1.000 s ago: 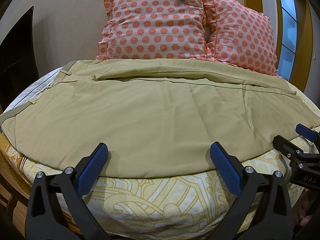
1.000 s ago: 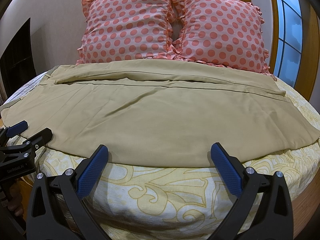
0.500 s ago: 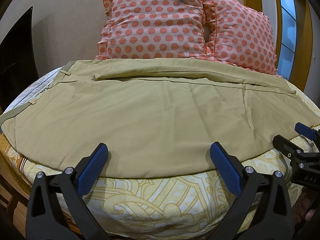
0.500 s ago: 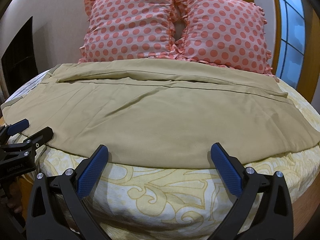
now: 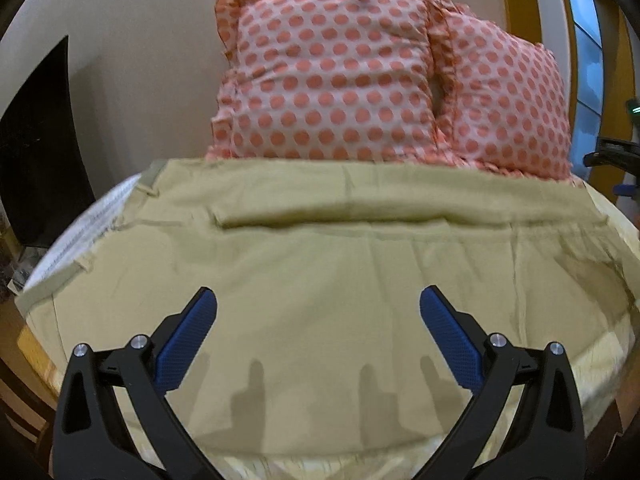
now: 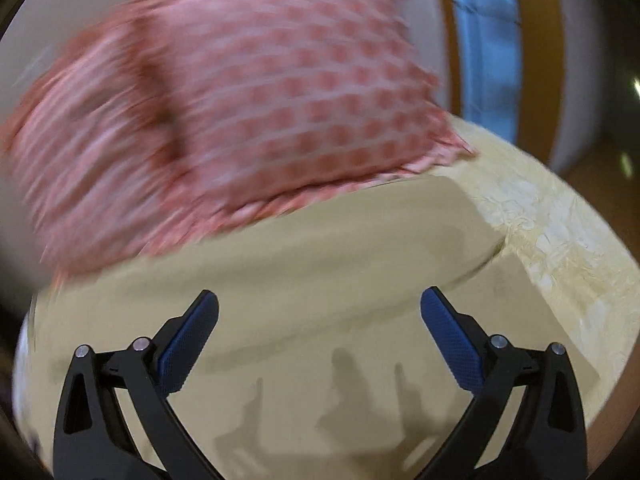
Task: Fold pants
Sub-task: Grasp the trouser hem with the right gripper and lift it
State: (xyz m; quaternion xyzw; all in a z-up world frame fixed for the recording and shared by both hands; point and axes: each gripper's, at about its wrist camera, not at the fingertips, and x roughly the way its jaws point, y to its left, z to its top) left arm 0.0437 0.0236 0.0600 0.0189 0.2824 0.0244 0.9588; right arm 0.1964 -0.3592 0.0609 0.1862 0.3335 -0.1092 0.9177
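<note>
The left gripper [image 5: 318,308], its blue-padded fingers [image 5: 188,344] spread wide with nothing between them, hangs above the khaki pants [image 5: 320,272], which lie spread flat across a bed covered by a yellow patterned sheet [image 5: 608,356]. The finger shadows fall on the cloth just under the jaws. The pants run crosswise in the left wrist view, waistband [image 5: 56,280] at the left edge and a long lengthwise fold [image 5: 360,216] crossing the far side. Behind them two pink pillows with orange polka dots [image 5: 332,80] lean against a beige wall [image 5: 132,60]; part of the right-hand tool shows at the far right edge, by a window with a wooden frame [image 5: 584,52].

The right gripper [image 6: 319,308], likewise held wide apart and gripping nothing, hovers over the hem end of the pants [image 6: 320,280] near the right side of the bed, where the sheet [image 6: 560,240] is bare beyond the cloth's edge. The right wrist view is heavily motion-blurred, and the pillows [image 6: 240,100] smear into pink streaks.
</note>
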